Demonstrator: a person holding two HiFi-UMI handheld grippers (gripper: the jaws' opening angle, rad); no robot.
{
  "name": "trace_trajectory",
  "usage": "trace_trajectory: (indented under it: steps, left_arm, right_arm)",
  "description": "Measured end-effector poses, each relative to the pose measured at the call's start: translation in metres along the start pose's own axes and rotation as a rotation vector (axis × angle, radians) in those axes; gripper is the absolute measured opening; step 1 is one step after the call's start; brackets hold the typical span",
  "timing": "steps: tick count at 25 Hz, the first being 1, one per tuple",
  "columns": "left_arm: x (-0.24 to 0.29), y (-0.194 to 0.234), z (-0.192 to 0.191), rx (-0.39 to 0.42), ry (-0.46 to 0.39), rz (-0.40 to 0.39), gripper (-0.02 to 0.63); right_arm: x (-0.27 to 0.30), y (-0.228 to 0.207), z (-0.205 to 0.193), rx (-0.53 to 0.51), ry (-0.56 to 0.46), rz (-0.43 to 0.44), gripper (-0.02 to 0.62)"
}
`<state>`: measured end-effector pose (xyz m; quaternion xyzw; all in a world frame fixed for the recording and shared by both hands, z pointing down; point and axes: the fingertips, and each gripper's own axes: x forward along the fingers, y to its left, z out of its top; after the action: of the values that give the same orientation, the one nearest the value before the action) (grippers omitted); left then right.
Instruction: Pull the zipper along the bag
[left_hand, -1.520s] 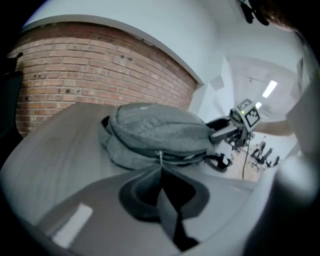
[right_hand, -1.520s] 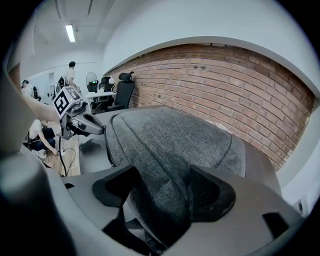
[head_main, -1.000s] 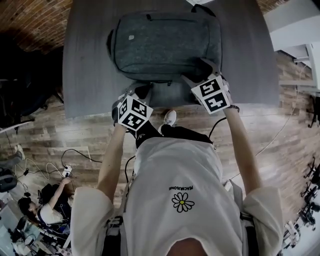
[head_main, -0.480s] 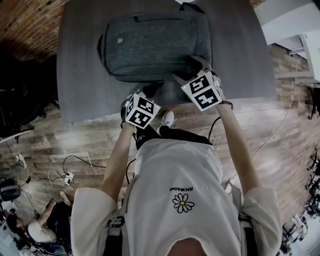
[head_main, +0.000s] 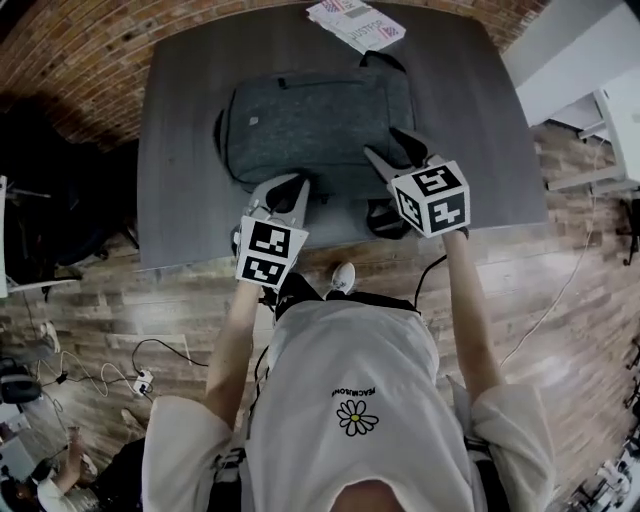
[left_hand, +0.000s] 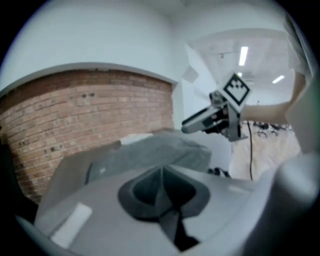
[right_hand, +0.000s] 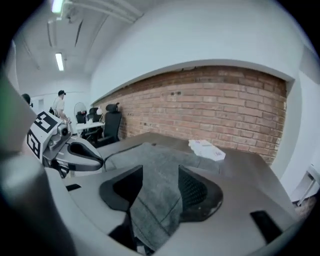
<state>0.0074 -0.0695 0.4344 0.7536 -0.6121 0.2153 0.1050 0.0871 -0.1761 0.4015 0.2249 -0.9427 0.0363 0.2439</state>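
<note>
A grey backpack (head_main: 310, 120) lies flat on the dark table (head_main: 180, 200). My right gripper (head_main: 395, 150) sits at the bag's near right corner. Its jaws are closing, and a fold of the grey fabric (right_hand: 157, 200) fills the gap between its pads. My left gripper (head_main: 288, 190) hovers at the middle of the bag's near edge. In the left gripper view its pads (left_hand: 161, 172) almost touch, starting to open, with nothing visible between them and the bag (left_hand: 150, 155) beyond. The zipper pull is not visible.
Printed papers (head_main: 355, 20) lie at the table's far edge, behind the bag. A black strap (head_main: 385, 215) hangs at the near edge below my right gripper. A brick wall (right_hand: 225, 105) backs the table. The person's shoe (head_main: 342, 278) shows under the near edge.
The right jaws have narrowed onto the bag's near right corner. The left gripper stays by the near edge. The head view has tilted, so the papers now show.
</note>
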Motion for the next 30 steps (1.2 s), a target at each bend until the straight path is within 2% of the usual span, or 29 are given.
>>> trace_trajectory:
  steps: [3, 6, 8, 11, 17, 30]
  left_arm:
    - [-0.015, 0.032, 0.066, -0.035, -0.179, 0.113, 0.003]
    - [-0.036, 0.049, 0.111, -0.109, -0.338, 0.214, 0.002]
    - [-0.049, 0.052, 0.127, -0.14, -0.405, 0.258, 0.002]
    - [-0.059, 0.05, 0.141, -0.115, -0.469, 0.295, 0.002]
    - [-0.066, 0.037, 0.16, -0.029, -0.534, 0.33, 0.002]
    - [-0.057, 0.036, 0.153, -0.035, -0.518, 0.331, 0.002]
  right_arm:
    - [-0.025, -0.009, 0.046, 0.051, -0.162, -0.044, 0.17]
    - [-0.056, -0.011, 0.072, 0.105, -0.309, -0.106, 0.074]
    - [-0.073, -0.013, 0.081, 0.156, -0.39, -0.156, 0.001]
    - [-0.085, -0.009, 0.082, 0.212, -0.465, -0.188, 0.0]
    - [-0.092, 0.0, 0.059, 0.22, -0.454, -0.222, 0.0]
    - [-0.094, 0.0, 0.05, 0.18, -0.442, -0.25, 0.0]
